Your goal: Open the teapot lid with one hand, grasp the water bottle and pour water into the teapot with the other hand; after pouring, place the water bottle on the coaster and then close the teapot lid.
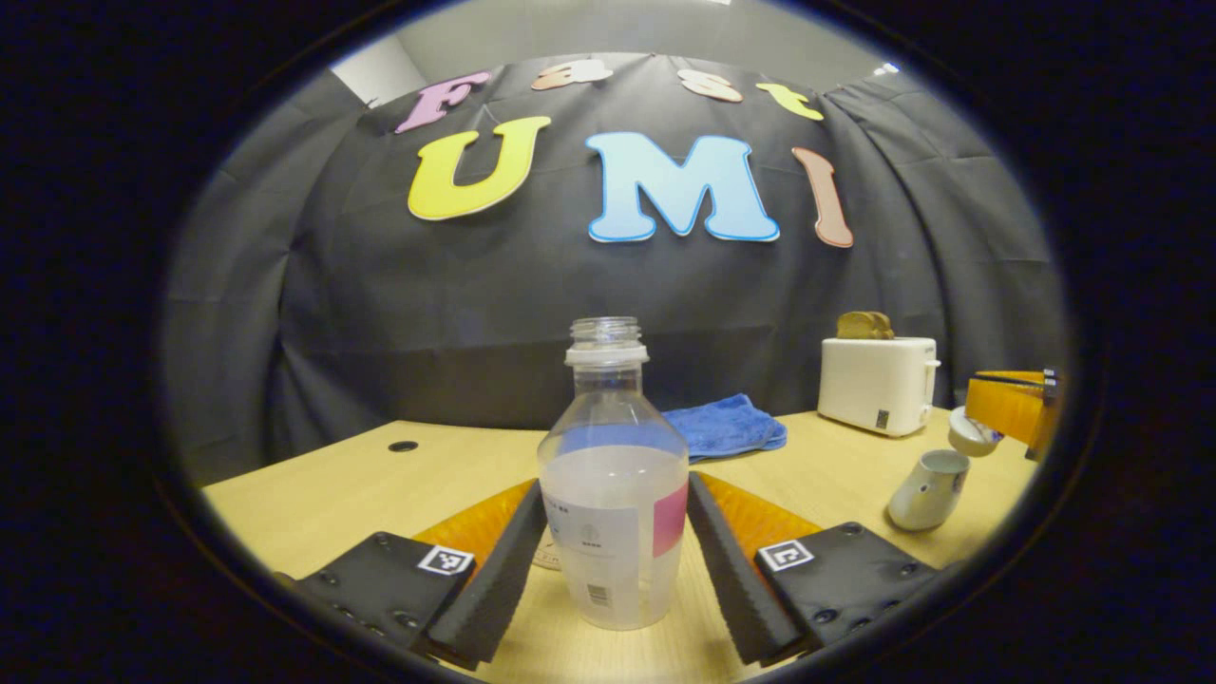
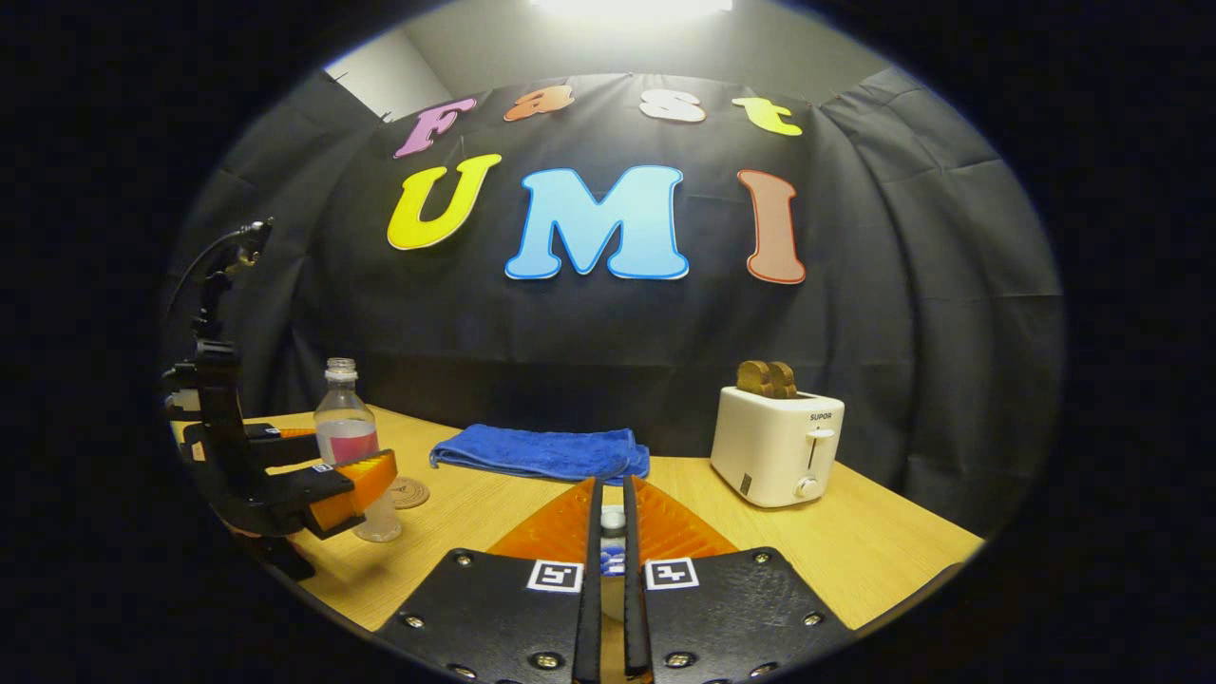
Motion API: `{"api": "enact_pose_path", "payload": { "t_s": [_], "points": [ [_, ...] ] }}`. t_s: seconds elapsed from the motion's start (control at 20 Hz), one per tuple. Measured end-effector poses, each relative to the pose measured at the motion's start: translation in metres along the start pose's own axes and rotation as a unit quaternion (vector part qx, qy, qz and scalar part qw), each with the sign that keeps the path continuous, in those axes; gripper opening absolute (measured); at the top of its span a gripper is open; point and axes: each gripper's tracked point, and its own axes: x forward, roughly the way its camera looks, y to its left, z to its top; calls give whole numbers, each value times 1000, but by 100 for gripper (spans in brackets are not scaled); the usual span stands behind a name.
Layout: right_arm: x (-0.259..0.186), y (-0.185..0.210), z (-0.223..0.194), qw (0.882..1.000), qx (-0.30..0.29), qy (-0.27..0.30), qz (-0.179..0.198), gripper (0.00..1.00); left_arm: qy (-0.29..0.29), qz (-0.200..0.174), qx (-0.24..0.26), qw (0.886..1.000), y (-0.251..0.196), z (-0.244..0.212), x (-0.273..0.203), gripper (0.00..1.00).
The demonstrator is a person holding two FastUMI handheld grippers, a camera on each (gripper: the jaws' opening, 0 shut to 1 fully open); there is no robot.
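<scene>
At centre frame, the left gripper stands open around the water bottle on the tabletop. Lower centre, the right gripper pinches the teapot lid; the teapot sits lower right.

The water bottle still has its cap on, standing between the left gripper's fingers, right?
Not quite. The water bottle has no cap; its neck is open, as the left gripper view shows. It does stand on the table between the left gripper's fingers.
</scene>
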Motion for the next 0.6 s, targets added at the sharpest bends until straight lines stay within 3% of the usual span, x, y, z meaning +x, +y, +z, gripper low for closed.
{"api": "enact_pose_path", "payload": {
  "t_s": [0.1,0.3,0.6],
  "points": [
    [-15,3,1,1000,-5,1,4,10,1,8,3,1000,3,-2,-4,88],
    [-58,9,5,1000,0,-2,9,10,1,16,3,1000,5,-1,-11,86],
    [-111,19,9,1000,-7,-6,21,10,16,-1,10,1000,-6,2,-22,86]
  ]
}}
